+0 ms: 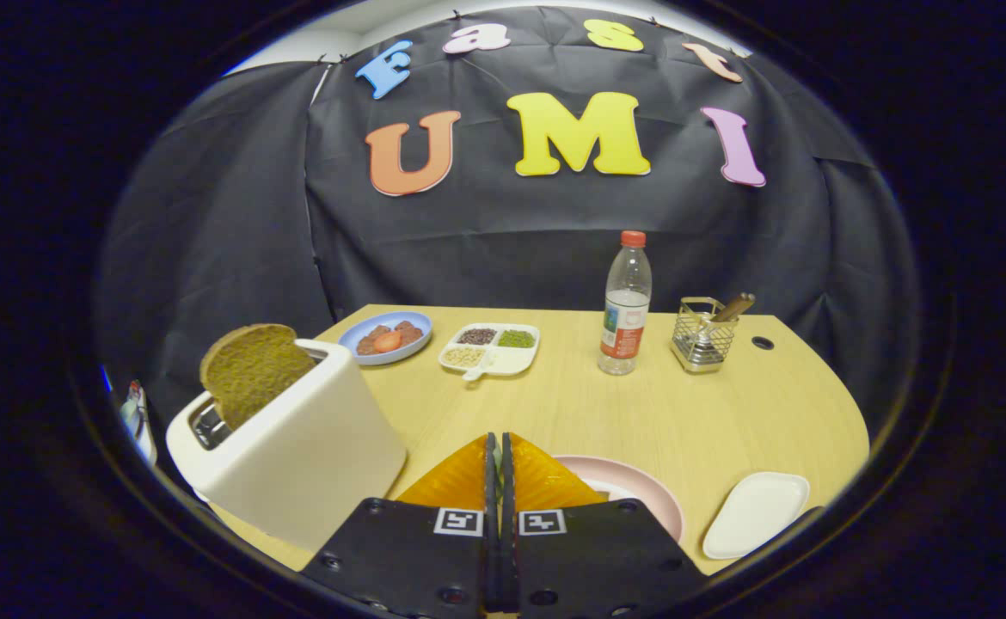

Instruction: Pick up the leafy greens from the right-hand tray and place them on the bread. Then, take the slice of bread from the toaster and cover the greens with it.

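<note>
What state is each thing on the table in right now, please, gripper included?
gripper: fingers shut together, nothing between them
toaster: bread slice sticking up out of its slot
white tray: bare
pink plate: partly hidden behind the fingers
water bottle: upright, capped
wire basket: upright, holding a wooden-handled utensil
blue plate: holding food
divided dish: compartments filled

I see the toaster (pixel 297 447) left of my closed claw (pixel 499 468), plate (pixel 641 490) just beyond, tray (pixel 757 513) right, bottle (pixel 625 305) behind on the bench (pixel 641 404).
</note>
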The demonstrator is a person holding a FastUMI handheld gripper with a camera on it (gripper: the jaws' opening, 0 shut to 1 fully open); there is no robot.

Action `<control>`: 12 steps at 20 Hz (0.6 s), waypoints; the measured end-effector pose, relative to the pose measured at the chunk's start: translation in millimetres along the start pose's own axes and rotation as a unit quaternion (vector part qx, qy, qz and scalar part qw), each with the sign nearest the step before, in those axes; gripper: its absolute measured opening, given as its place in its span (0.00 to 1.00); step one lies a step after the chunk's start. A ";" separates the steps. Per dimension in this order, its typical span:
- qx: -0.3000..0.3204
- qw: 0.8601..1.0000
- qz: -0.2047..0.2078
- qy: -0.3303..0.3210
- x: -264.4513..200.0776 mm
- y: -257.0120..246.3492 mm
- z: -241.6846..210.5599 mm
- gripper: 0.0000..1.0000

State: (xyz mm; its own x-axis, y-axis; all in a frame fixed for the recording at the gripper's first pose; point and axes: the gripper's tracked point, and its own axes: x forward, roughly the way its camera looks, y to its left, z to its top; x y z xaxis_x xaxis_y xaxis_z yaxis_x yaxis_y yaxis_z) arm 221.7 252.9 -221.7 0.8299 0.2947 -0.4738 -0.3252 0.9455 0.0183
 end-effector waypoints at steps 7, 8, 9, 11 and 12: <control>0.010 0.999 -0.023 0.032 33.4 -40.2 -22.6 0.01; 0.012 0.999 -0.026 0.039 35.3 -43.8 -26.8 0.01; 0.014 0.998 -0.029 0.045 36.2 -47.1 -30.7 0.00; 0.013 0.998 -0.044 0.047 37.5 -56.8 -33.4 0.09; 0.012 0.998 -0.051 0.044 35.7 -59.8 -32.8 0.10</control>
State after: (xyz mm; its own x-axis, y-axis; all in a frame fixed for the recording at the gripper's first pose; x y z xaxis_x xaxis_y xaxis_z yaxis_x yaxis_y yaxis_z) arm 255.8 202.3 -268.6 0.8150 0.1854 -0.5491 -0.2302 0.9731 -0.0132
